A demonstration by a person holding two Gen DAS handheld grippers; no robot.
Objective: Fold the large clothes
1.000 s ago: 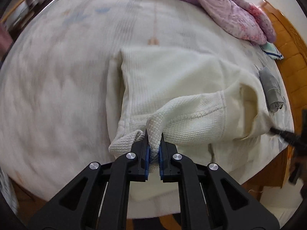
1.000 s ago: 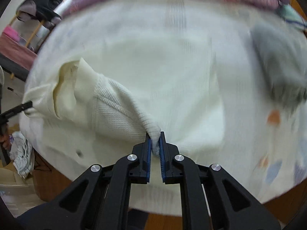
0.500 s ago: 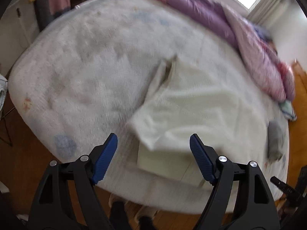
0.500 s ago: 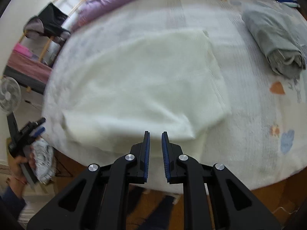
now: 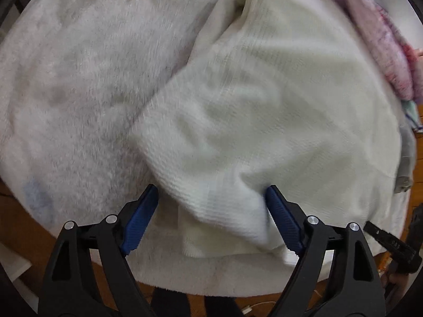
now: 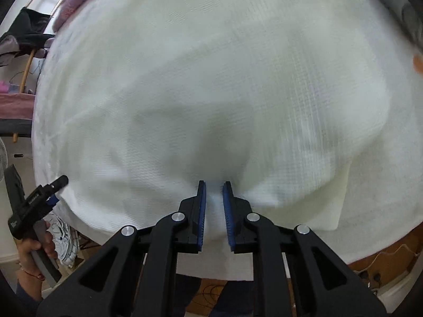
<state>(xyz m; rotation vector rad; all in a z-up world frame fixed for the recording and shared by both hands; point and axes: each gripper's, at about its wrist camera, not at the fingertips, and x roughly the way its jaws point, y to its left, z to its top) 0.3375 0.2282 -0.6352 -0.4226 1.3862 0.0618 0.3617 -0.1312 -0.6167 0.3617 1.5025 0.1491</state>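
Right gripper [image 6: 213,185], blue pads narrowly parted, against the near fold of the cream garment [image 6: 211,92]

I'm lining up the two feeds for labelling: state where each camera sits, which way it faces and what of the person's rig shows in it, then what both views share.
Left wrist: sits on the left gripper, looking forward along its wide-open fingers at the near edge of the cream garment on the bed; the other gripper's tip pokes in at lower right.
Right wrist: sits on the right gripper, looking along its narrowly parted fingers at the same garment's near edge; the person's hand holding the other gripper shows at lower left.
Shared: garment, bed, purple bedding.
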